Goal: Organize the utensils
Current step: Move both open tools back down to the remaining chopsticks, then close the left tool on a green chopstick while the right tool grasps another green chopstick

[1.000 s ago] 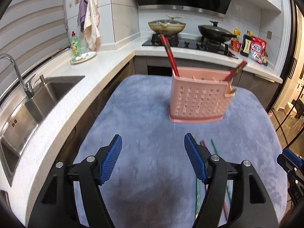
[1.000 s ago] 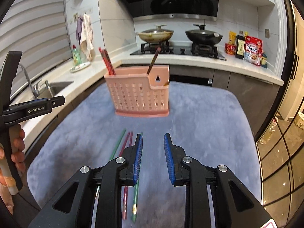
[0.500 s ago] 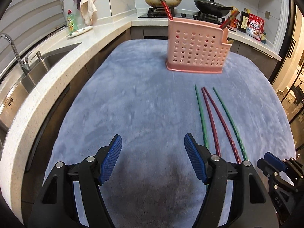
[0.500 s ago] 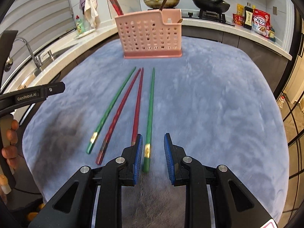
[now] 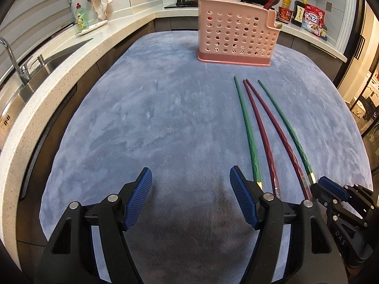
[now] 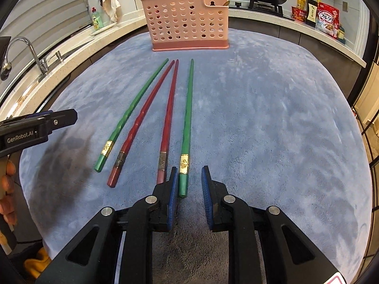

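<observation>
Right hand-held gripper [image 6: 187, 184]: my jaws were just closing around the rightmost green chopstick [image 6: 187, 127], not yet pinching.
Left hand-held gripper [image 5: 190, 189]: I held it spread, empty.

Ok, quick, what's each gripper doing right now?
Left gripper: open, nothing between its fingers.
Right gripper: open but narrow, jaws just been closing, straddling the butt end of the rightmost green chopstick, not yet pressing on it.

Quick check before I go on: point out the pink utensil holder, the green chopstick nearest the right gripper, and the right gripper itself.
pink utensil holder [image 6: 187, 21]: right wrist view, perforated front wall.
green chopstick [image 6: 187, 123]: right wrist view, mid-shaft; its butt end lies between the jaws.
right gripper [image 6: 188, 177]: right wrist view, gap between the blue pads.
</observation>
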